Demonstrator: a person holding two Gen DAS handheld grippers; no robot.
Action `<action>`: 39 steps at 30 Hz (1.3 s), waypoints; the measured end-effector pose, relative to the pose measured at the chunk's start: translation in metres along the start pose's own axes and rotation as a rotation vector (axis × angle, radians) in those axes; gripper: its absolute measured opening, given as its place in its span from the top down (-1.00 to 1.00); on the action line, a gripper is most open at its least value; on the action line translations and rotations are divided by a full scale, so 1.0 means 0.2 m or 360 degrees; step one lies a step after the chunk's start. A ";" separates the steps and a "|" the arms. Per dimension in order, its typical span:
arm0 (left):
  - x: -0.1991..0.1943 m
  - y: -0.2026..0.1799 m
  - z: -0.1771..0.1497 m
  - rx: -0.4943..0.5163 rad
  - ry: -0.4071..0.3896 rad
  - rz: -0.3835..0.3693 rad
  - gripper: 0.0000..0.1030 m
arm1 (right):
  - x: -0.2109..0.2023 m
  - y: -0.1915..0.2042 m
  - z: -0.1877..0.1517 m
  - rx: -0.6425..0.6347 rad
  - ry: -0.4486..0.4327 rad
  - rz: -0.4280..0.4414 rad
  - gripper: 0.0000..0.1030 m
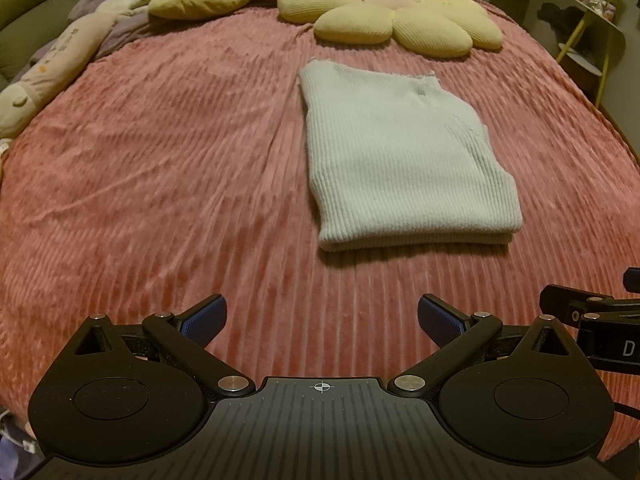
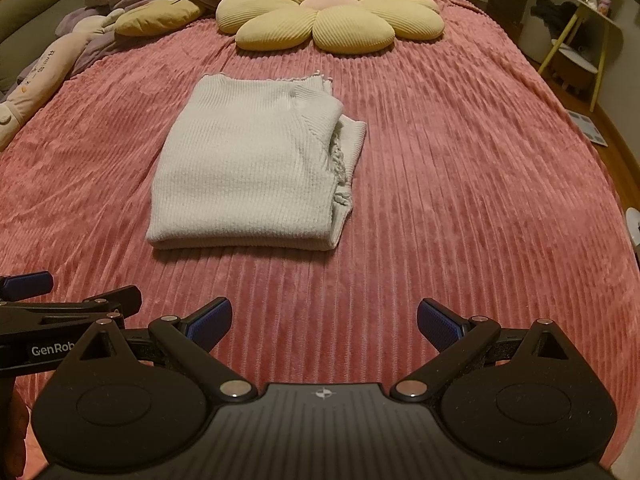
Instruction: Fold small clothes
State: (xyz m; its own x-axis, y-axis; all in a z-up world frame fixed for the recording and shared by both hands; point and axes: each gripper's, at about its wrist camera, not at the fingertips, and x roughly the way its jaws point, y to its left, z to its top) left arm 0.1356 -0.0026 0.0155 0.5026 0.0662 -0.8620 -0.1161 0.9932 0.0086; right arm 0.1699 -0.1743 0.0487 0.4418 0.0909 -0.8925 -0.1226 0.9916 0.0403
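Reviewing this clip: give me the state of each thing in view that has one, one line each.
Left gripper: open, empty, above the blanket.
Right gripper: open, empty, above the blanket.
White knit sweater: folded, lying flat, untouched; a fringed edge sticks out at its right side.
Pink ribbed blanket: spread over the bed.
Flower cushion: lying beyond the sweater, apart from it.

one folded sweater [image 2: 248, 168], two tools [image 1: 322, 320] [image 2: 324, 320]

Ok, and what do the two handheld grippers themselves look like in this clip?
Both match: the left gripper and right gripper have matte black bodies with ribbed top plates, a white crosshair mark, round black discs either side, silver pivot pins and blue textured pads. White "GenRob" lettering shows on the left one's side in the right wrist view. No sleeves or hands are clearly visible.
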 end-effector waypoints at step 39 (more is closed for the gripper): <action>-0.01 -0.03 -0.02 0.0078 -0.0013 0.0075 -1.00 | -0.02 0.01 -0.02 -0.0024 -0.0014 -0.0010 -0.92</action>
State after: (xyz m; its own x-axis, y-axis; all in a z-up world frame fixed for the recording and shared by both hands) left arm 0.1316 -0.0088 0.0140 0.5047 0.1136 -0.8558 -0.0981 0.9924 0.0739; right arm 0.1651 -0.1740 0.0503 0.4502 0.0852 -0.8888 -0.1329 0.9907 0.0276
